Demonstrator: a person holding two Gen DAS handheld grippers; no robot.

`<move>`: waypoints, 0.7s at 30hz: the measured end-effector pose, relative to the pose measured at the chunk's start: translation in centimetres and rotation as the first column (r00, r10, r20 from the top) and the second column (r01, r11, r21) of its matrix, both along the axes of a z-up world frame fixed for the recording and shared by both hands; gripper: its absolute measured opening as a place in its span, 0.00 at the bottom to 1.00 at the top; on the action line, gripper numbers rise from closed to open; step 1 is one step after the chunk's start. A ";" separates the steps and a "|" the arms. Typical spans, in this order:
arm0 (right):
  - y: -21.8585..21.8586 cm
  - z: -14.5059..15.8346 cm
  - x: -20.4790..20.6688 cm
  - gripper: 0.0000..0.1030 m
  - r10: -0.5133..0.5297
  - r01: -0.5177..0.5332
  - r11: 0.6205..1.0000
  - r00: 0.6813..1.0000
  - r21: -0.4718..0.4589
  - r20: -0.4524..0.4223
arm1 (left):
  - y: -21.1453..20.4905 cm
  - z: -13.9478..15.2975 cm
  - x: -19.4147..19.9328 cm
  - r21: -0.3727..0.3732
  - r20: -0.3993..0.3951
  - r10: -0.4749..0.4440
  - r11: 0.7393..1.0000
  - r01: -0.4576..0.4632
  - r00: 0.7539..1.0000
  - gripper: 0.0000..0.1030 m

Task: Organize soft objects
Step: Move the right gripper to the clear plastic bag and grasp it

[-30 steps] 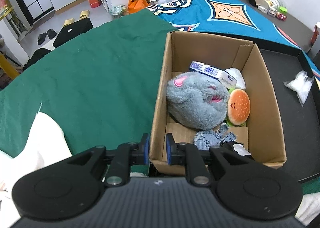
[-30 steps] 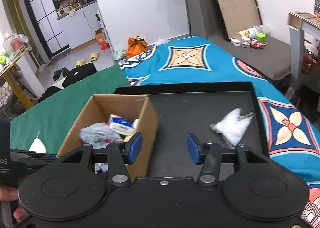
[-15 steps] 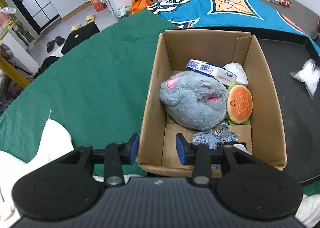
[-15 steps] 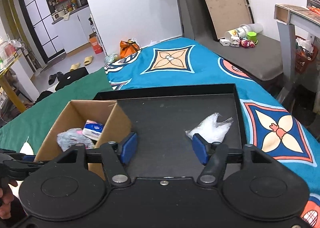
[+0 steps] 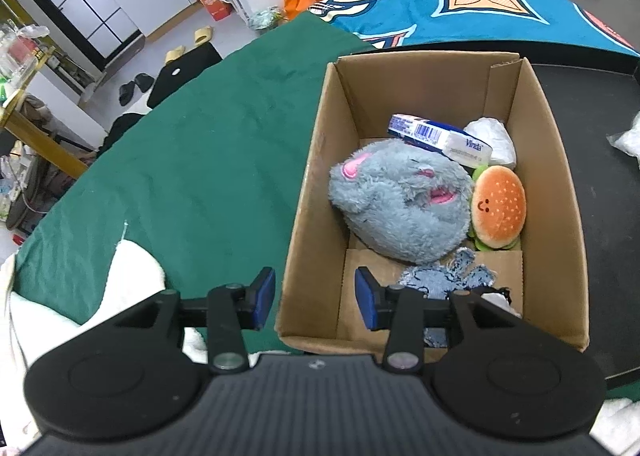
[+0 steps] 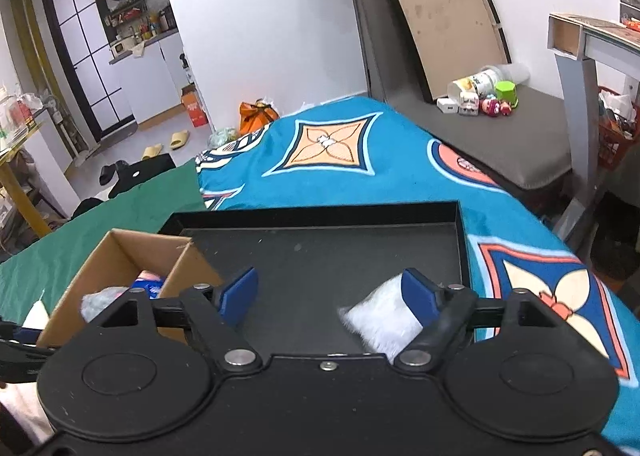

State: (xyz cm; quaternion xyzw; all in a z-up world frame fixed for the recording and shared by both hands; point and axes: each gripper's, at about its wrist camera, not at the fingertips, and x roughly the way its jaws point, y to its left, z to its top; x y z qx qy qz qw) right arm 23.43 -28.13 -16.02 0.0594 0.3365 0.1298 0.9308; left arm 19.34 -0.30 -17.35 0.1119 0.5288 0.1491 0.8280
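A cardboard box [image 5: 316, 183] holds a grey plush [image 5: 400, 199], a burger plush [image 5: 498, 207], a blue tissue pack [image 5: 436, 135], a white wad [image 5: 494, 135] and a denim scrap [image 5: 448, 276]. My left gripper [image 5: 316, 298] is open, its jaws either side of the box's near left wall without gripping it. My right gripper [image 6: 332, 292] is open over the black tray [image 6: 320, 252]. A white plastic bag [image 6: 384, 320] lies on the tray by the right finger. The box [image 6: 120, 260] also shows at the left of the right wrist view.
The box stands at the tray's left end, beside a green cloth [image 5: 192, 159]. White fabric [image 5: 132, 276] lies on the cloth near my left gripper. A blue patterned blanket [image 6: 340, 159] lies beyond the tray. A grey bench [image 6: 500, 135] with toys stands far right.
My left gripper has opened wider and let go of the box wall. My right gripper has opened wider and moved right, closer to the white bag.
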 end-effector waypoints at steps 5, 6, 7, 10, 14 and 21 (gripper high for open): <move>-1.0 -2.7 0.2 0.78 0.002 -0.002 1.000 1.000 0.019 -0.015 | -0.5 -0.1 -0.1 0.055 0.001 0.001 0.998 -0.001 1.000 0.41; -1.1 -3.4 0.4 0.78 0.002 -0.001 1.000 0.999 0.015 -0.036 | -0.6 -0.1 -0.1 0.062 0.000 0.003 0.998 -0.003 1.000 0.41; -1.2 -3.7 0.5 0.78 0.002 -0.001 1.000 0.999 0.007 -0.046 | -0.6 -0.1 0.0 0.066 -0.001 0.004 0.998 -0.004 1.000 0.41; -1.1 -4.3 0.8 0.78 0.015 -0.016 1.000 0.999 -0.001 -0.044 | -0.7 -0.1 0.1 0.075 -0.002 0.006 0.997 -0.006 1.000 0.41; -1.1 -5.3 1.4 0.81 0.015 -0.016 1.000 0.998 -0.008 -0.065 | -1.0 -0.3 0.4 0.097 -0.015 0.007 0.995 -0.006 1.000 0.41; -2.6 -6.7 2.7 0.83 -0.045 0.049 0.998 0.993 0.032 -0.106 | -1.6 -0.4 0.4 0.135 -0.017 -0.007 0.991 0.009 1.000 0.41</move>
